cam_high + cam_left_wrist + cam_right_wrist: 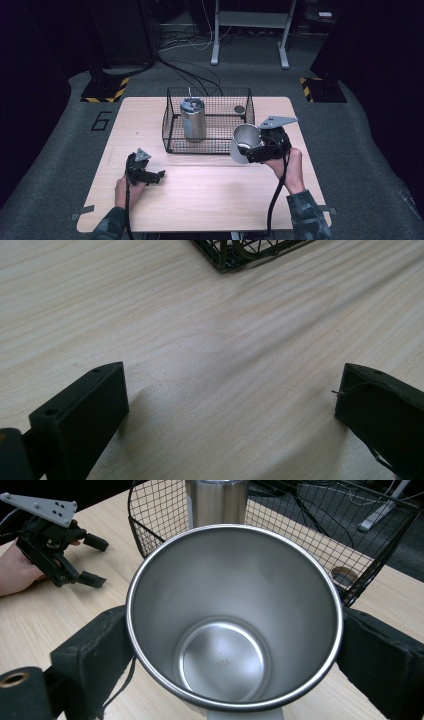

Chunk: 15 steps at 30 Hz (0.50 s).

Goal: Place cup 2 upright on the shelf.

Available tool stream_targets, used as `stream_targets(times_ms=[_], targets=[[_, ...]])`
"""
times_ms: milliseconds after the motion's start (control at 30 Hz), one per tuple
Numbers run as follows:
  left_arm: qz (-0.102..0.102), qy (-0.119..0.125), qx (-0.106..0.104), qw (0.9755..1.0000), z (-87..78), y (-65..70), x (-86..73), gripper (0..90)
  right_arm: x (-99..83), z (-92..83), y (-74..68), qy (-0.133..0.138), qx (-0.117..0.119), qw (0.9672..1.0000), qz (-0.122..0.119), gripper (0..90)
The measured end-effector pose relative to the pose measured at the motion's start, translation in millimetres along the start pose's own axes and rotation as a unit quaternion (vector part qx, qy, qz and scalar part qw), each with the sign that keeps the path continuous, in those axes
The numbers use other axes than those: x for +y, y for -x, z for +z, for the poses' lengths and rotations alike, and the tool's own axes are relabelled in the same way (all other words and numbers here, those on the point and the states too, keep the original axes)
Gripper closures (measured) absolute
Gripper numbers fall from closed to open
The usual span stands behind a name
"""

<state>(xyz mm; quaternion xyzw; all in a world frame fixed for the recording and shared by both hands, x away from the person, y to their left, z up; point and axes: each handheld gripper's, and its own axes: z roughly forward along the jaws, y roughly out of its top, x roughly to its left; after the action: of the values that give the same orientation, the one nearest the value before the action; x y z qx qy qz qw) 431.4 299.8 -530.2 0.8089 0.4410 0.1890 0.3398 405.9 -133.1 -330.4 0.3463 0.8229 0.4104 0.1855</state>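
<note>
Your right gripper (250, 148): jaws clamped on steel cup (234, 615), mouth tilted toward you. Wire basket (207, 120) just beyond, toward table's far edge. Left gripper (150, 176): jaws spread, empty, farther off.

Left hand-held gripper (159, 176) gapes; right hand-held gripper (248, 146) grips.

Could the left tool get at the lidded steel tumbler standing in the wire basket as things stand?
Probably yes. The left tool is open and holds nothing, and the basket is open-topped, so the tumbler looks reachable from above; the near wall blocks a side approach.
</note>
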Motion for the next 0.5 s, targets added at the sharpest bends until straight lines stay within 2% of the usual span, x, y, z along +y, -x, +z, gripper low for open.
stream_targets(times_ms=[33, 200, 367, 400, 500], targets=[[0.000, 0.000, 0.000, 1.0000, 0.0, 0.0, 0.0, 0.3, 1.6, 0.3, -0.1, -0.002, 0.000, 1.0000, 0.005, 5.9], [0.000, 0.000, 0.000, 1.0000, 0.0, 0.0, 0.0, 0.2, 9.6, 3.1, 1.8, -0.002, -0.001, 1.0000, -0.003, 5.9], [0.000, 0.000, 0.000, 1.0000, 0.0, 0.0, 0.0, 0.2, 18.8, 4.6, 2.2, -0.002, -0.003, 1.0000, -0.001, 5.9], [0.000, 0.000, 0.000, 1.0000, 0.0, 0.0, 0.0, 0.2, 20.4, 4.5, 1.7, -0.006, -0.005, 1.0000, 0.004, 5.9], [0.000, 0.000, 0.000, 1.0000, -0.1, -0.1, 0.0, 0.2, 26.5, 7.3, 3.2, -0.006, -0.007, 1.0000, -0.003, 5.9]])
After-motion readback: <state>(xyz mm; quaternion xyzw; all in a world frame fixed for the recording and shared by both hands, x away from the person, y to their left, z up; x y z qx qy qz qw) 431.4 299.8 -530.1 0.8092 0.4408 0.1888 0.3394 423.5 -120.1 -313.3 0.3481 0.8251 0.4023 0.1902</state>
